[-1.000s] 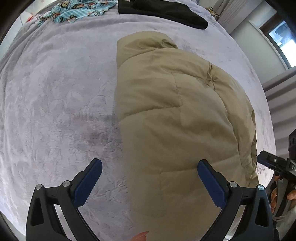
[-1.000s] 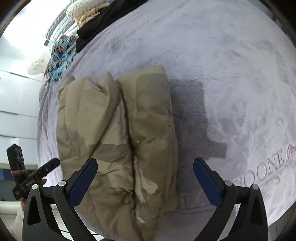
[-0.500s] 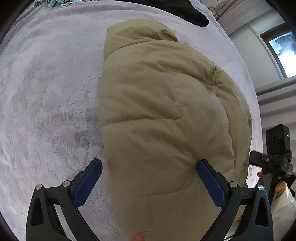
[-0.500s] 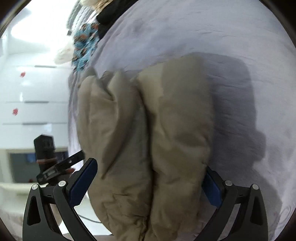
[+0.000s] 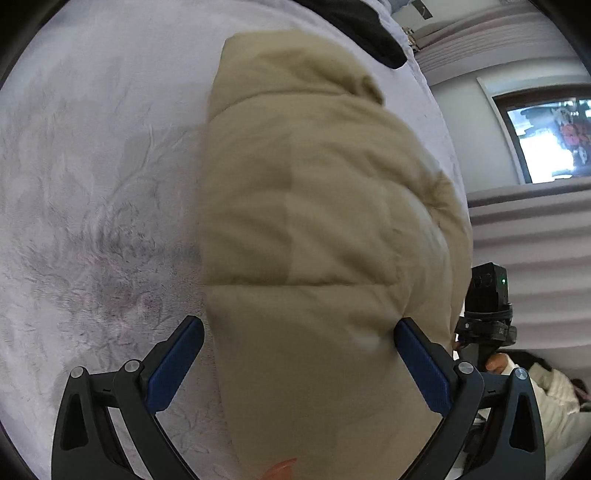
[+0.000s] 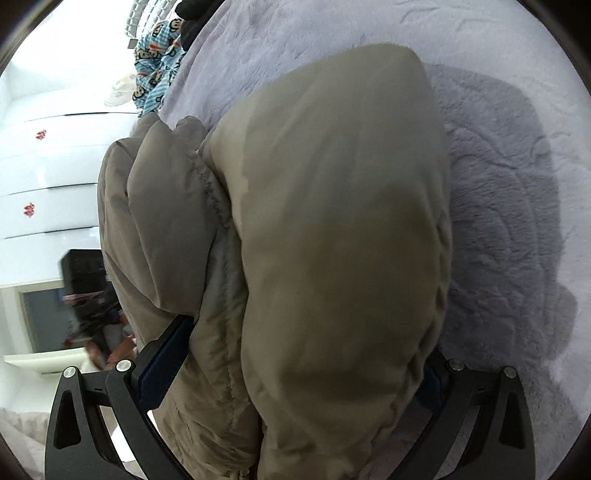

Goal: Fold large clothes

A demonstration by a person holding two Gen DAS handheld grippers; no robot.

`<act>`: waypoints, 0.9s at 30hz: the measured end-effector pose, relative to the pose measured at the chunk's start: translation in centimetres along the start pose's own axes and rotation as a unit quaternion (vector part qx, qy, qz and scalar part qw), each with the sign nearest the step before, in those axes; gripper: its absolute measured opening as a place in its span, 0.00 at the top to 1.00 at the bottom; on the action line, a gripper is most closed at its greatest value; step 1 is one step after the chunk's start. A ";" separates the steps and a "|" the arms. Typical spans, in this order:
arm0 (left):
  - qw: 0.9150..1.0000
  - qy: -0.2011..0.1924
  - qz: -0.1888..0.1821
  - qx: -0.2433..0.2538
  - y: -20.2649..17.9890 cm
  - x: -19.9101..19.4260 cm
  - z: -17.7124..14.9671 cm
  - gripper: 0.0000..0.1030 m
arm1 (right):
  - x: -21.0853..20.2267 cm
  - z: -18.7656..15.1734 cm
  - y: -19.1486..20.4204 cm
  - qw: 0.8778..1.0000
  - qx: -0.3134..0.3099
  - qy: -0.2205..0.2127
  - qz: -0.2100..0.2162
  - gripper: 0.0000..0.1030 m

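A folded khaki puffer jacket [image 5: 317, 221] lies on the lilac plush bedspread [image 5: 96, 177]. My left gripper [image 5: 299, 354] is open, its blue pads on either side of the jacket's near end; the fabric fills the gap. In the right wrist view the jacket [image 6: 332, 229] bulges between the wide-open jaws of my right gripper [image 6: 303, 362], and its right pad is mostly hidden behind the fabric. The right gripper's body [image 5: 487, 317] shows past the jacket's right edge in the left wrist view.
A black garment [image 5: 354, 26] lies at the far end of the bed. A blue monkey-print garment [image 6: 155, 70] lies beyond the jacket. A window [image 5: 546, 136] and grey wall stand right of the bed; white cabinets [image 6: 48, 177] stand on the other side.
Both grippers have moved in close over the jacket's near end, so it now fills the space between each pair of jaws. The jaws stay wide open.
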State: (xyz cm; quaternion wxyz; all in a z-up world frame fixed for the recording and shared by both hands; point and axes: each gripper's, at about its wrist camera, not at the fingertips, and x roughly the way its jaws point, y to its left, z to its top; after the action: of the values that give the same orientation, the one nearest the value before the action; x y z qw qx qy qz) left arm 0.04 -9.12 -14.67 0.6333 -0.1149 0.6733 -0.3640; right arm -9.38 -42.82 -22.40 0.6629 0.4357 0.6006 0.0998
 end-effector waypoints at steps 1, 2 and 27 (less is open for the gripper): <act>1.000 0.003 -0.011 -0.001 0.2 0.3 0.2 0.00 | -0.3 0.2 0.0 1.000 -0.002 0.000 0.005 0.00; 1.000 0.007 -0.021 0.000 0.5 0.6 0.4 0.00 | -0.2 0.3 0.1 1.000 -0.006 0.000 0.014 0.00; 0.992 -0.040 0.113 0.046 -9.0 5.3 -1.3 0.19 | 1.2 -0.7 -0.6 0.995 0.087 0.017 0.055 0.19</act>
State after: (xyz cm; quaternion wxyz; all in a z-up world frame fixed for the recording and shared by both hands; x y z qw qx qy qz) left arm -4.83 -18.30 -13.10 0.7016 -0.0233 0.6384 -0.3157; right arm -9.96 -42.08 -23.55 0.6056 0.5222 0.5934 0.0915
